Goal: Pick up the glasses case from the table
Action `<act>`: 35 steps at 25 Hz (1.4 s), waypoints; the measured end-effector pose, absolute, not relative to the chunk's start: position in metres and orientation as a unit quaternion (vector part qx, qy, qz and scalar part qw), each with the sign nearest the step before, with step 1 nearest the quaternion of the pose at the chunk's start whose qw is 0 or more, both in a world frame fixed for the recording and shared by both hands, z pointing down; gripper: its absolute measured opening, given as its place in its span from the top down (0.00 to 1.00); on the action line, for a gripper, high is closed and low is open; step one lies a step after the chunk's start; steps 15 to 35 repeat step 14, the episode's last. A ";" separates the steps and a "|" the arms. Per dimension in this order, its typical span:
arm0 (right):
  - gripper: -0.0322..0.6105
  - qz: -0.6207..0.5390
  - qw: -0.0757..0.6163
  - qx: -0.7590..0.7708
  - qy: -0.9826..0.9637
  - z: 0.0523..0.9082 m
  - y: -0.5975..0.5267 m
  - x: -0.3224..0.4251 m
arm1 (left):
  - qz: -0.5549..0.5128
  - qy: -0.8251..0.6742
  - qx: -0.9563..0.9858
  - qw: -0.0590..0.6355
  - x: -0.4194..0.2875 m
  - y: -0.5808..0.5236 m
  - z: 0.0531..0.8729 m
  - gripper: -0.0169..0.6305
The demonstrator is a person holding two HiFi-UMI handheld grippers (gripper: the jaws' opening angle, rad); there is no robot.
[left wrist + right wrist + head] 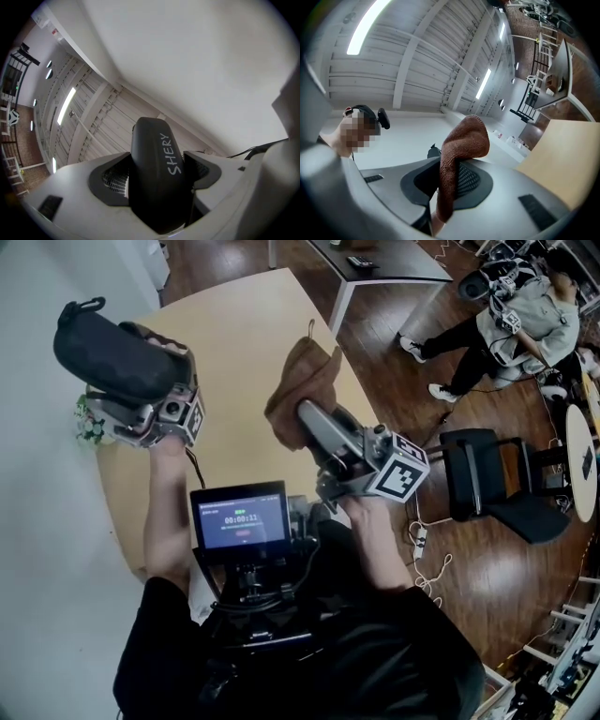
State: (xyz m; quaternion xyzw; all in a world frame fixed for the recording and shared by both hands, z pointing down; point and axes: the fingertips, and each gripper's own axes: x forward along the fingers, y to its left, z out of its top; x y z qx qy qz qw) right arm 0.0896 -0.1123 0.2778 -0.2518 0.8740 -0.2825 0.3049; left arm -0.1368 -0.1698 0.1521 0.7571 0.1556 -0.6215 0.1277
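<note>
A pale wooden table [234, 343] with a rounded far corner is standing against a white wall on the left, with dark wood flooring spreading out to the right. On that floor, one black chair [487, 474] is sitting just right of the table. One person [525, 324] is sitting farther off at the far right. The edge of a round white table [583, 456] is showing at the right border.

The only container is one glasses case [112, 357]. It is lying closed, so its contents are not showing. It is riding clear of the table, up at the left by the wall, crosswise in the left gripper [127, 390]. That gripper is pointing upward, and its jaws are pressing on the case's two long sides.

The case is black, oblong and matte, with rounded ends. A small loop is sticking out at its far left end. In the left gripper view, white lettering reading "SHERY" is running along the case [157, 173].

There are two grippers. The right gripper [305, 413] is tilting up over the middle of the table and is pinching one brown knitted cloth [302, 381]. In the right gripper view the cloth [461, 145] is bunching above the jaws and hanging down between them.

One small lit screen [241, 518] is sitting near the person's chest, between the two arms.
</note>
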 end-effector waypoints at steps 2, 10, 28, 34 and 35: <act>0.86 -0.282 0.312 -0.247 0.873 0.277 -0.112 0.091 | -0.622 0.151 0.757 0.132 -0.136 -0.171 0.153 0.41; 0.86 -0.293 0.347 -0.211 0.866 0.274 -0.113 0.089 | -0.603 0.146 0.774 0.129 -0.125 -0.165 0.147 0.41; 0.86 -0.297 0.355 -0.192 0.865 0.269 -0.110 0.087 | -0.601 0.145 0.776 0.126 -0.122 -0.162 0.145 0.41; 0.86 -0.297 0.355 -0.192 0.865 0.269 -0.110 0.087 | -0.601 0.145 0.776 0.126 -0.122 -0.162 0.145 0.41; 0.86 -0.297 0.355 -0.192 0.865 0.269 -0.110 0.087 | -0.601 0.145 0.776 0.126 -0.122 -0.162 0.145 0.41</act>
